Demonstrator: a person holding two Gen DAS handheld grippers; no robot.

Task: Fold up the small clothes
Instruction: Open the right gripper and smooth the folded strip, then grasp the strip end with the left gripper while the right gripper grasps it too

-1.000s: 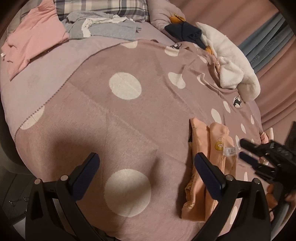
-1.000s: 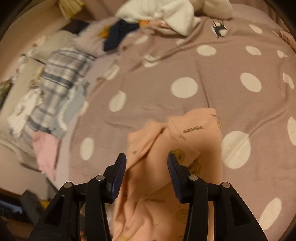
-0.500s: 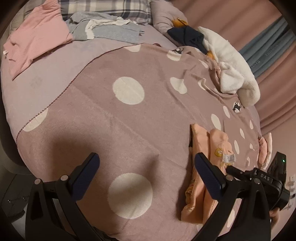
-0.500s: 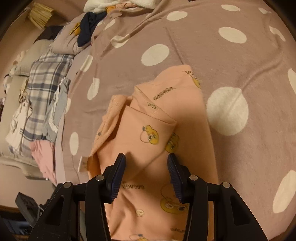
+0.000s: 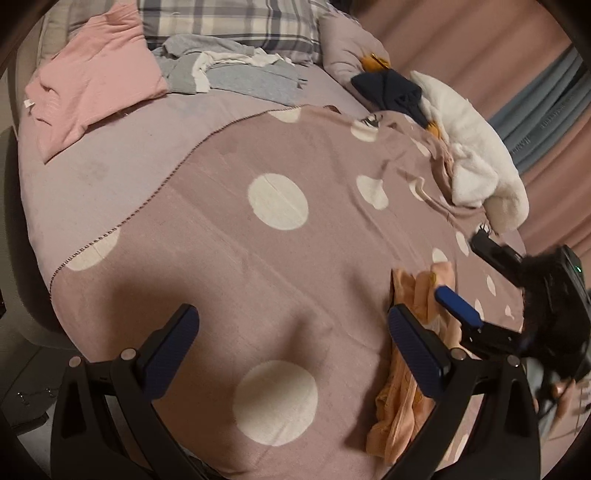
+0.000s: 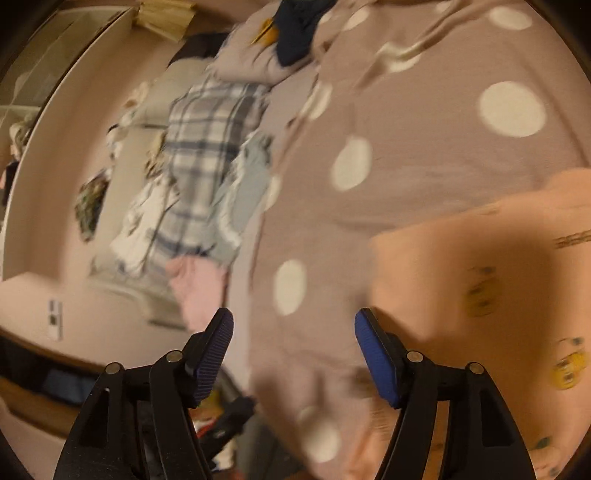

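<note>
Peach garment (image 5: 413, 373), crumpled, duck-printed, lies on my dotted blanket (image 5: 258, 266) near its edge. My left gripper (image 5: 291, 350) is spread wide over bare blanket; my right gripper (image 6: 293, 354) is spread beside the garment. Farther: white fleece (image 5: 476, 166), plaid pillow (image 5: 229, 22).

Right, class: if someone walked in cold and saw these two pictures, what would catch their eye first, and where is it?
Probably the peach garment printed with yellow cartoon faces, lying rumpled on the polka-dot blanket at the near right edge of the bed. The right gripper is open beside it, and the left gripper is open over bare blanket. Next, the heap of white fleece at the far right.
</note>
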